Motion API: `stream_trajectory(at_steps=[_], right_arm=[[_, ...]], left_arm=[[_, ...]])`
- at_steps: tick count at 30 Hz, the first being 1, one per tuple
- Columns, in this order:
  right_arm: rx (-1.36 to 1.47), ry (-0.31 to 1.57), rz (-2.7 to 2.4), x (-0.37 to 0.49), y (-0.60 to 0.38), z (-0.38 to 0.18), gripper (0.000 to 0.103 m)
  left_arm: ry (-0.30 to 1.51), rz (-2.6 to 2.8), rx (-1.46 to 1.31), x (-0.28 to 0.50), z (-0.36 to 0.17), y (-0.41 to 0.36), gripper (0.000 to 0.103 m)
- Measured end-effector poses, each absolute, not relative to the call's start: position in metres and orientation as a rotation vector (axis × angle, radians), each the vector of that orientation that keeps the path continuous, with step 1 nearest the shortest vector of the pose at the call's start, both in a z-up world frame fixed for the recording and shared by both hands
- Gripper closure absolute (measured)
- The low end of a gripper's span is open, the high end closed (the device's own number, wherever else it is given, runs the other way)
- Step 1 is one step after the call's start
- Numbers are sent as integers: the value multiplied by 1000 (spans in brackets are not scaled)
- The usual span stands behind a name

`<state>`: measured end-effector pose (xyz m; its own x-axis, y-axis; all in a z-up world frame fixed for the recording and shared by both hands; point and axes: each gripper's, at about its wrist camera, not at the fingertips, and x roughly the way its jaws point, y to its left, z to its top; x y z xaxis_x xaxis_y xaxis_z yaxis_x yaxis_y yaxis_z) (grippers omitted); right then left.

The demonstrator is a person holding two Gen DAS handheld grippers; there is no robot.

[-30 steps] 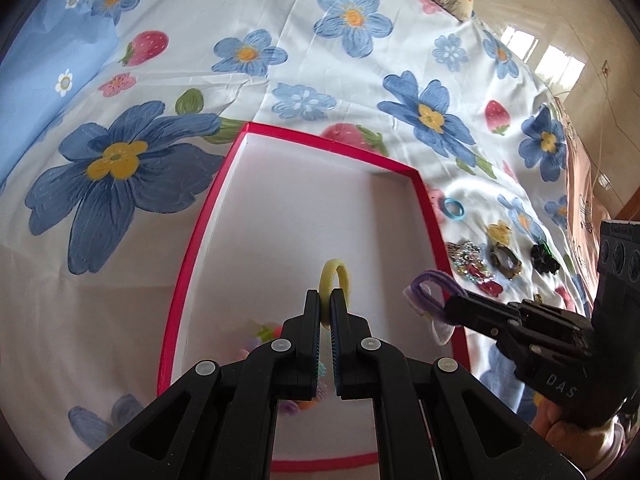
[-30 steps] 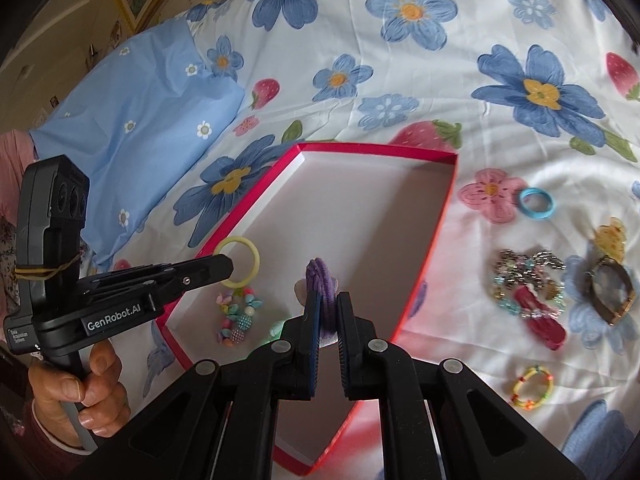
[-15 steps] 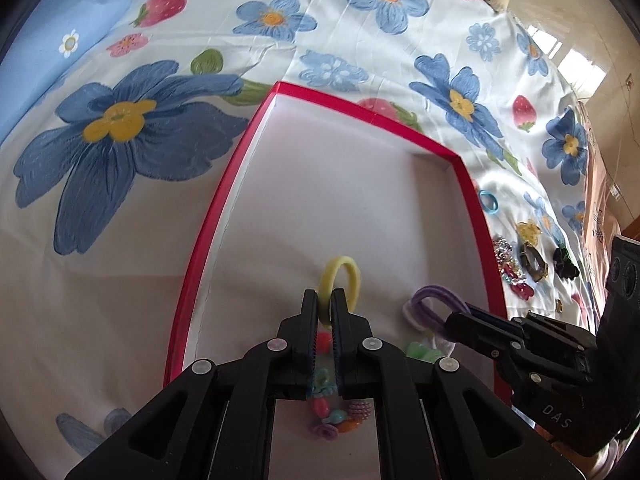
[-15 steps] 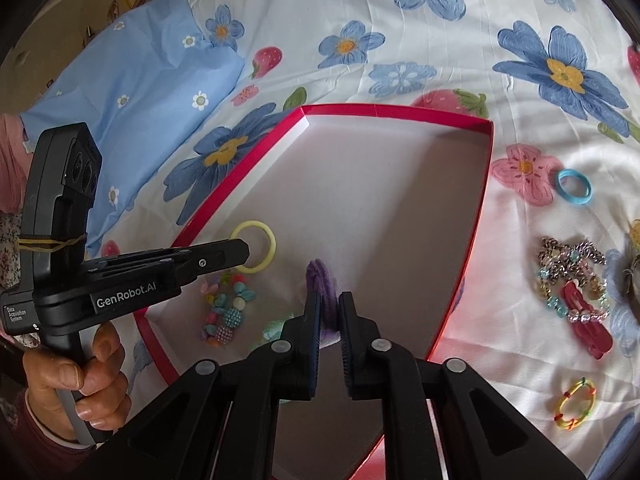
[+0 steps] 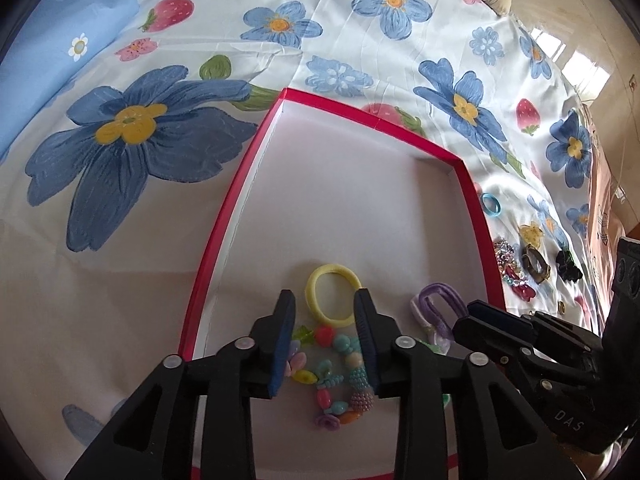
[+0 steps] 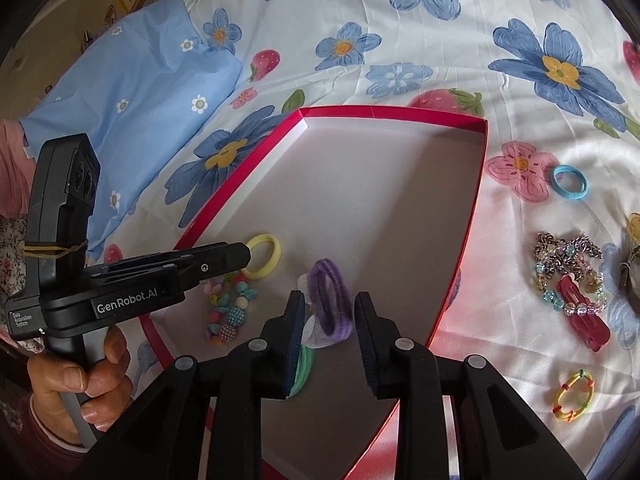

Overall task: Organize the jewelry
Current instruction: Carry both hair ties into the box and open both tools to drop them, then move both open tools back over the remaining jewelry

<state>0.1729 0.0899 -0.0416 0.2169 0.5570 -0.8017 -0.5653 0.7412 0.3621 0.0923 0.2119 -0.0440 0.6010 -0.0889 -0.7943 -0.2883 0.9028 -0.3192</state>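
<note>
While both the left gripper (image 5: 325, 334) and right gripper (image 6: 329, 340) stand spread, the yellow hair tie (image 5: 333, 294) and purple hair tie (image 6: 331, 301) lie in the red box (image 6: 482, 184); both look light and squashy (best pinched across the band).

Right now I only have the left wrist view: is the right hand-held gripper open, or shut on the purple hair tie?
Observer: Open. The right hand-held gripper has its jaws apart, and the purple hair tie stands loose between them inside the red box.
Operator: Anything out on the sheet that I can't see?
Observer: Yes, a yellow band with coloured wraps lies on the bedsheet, outside the box on its right.
Operator: And my own gripper, seen from the side?
Observer: The left hand-held gripper is low, with its tip at the yellow hair tie, which lies flat on the box floor.
</note>
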Motion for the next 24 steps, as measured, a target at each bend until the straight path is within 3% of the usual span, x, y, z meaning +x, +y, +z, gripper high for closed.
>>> stream_trajectory(at_steps=[4,13,24], right_arm=[[-1,1089,773,170,85,-34,74],[59,1034,720,167,50,-9,59],[113,1005,590,161,-19,4,58]], left_arm=[[905,121,-441,84,-33,208,64],[868,95,-416,66,-8,188,43],[869,8,-358,69,6,148,39]])
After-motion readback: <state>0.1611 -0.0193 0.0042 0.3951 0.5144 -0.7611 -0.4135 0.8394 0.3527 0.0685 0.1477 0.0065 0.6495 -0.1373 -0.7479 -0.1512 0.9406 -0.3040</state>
